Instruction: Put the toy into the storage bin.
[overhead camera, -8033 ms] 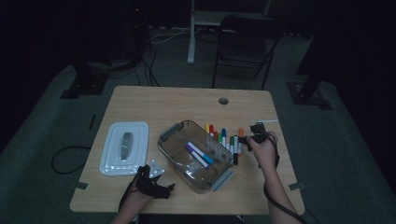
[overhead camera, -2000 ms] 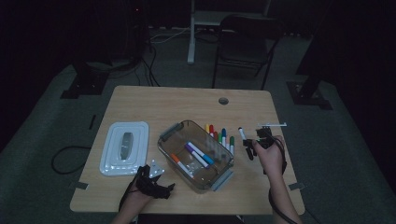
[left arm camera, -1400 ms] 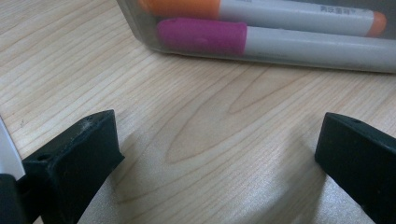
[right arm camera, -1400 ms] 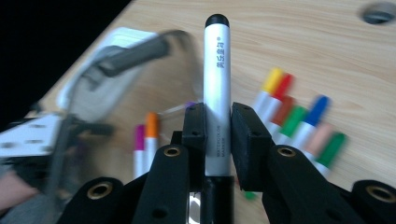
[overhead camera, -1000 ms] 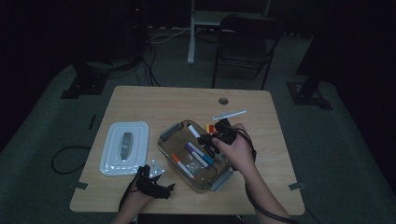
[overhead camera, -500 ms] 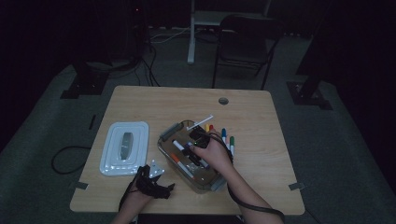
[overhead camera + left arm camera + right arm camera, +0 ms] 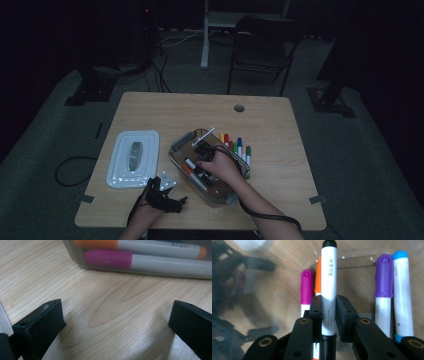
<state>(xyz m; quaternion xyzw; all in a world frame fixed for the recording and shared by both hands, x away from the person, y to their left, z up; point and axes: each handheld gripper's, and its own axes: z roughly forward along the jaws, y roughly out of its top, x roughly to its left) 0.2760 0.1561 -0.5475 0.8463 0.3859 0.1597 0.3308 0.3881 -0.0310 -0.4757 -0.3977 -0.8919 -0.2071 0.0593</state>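
Four markers (image 7: 384, 295) lie, seemingly, in clear bin (image 7: 176, 150).

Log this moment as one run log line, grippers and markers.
right gripper: shut on black-capped marker, over clear bin | left gripper: open, on table beside bin | loose markers: right of bin

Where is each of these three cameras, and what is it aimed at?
High view: above the table, looking down; both forearms and the clear bin.
Left gripper view: on the left hand-held gripper, open jaws over wood, facing the bin wall.
Right gripper view: on the right hand-held gripper, clamping a black marker.
Shared: the magenta marker.
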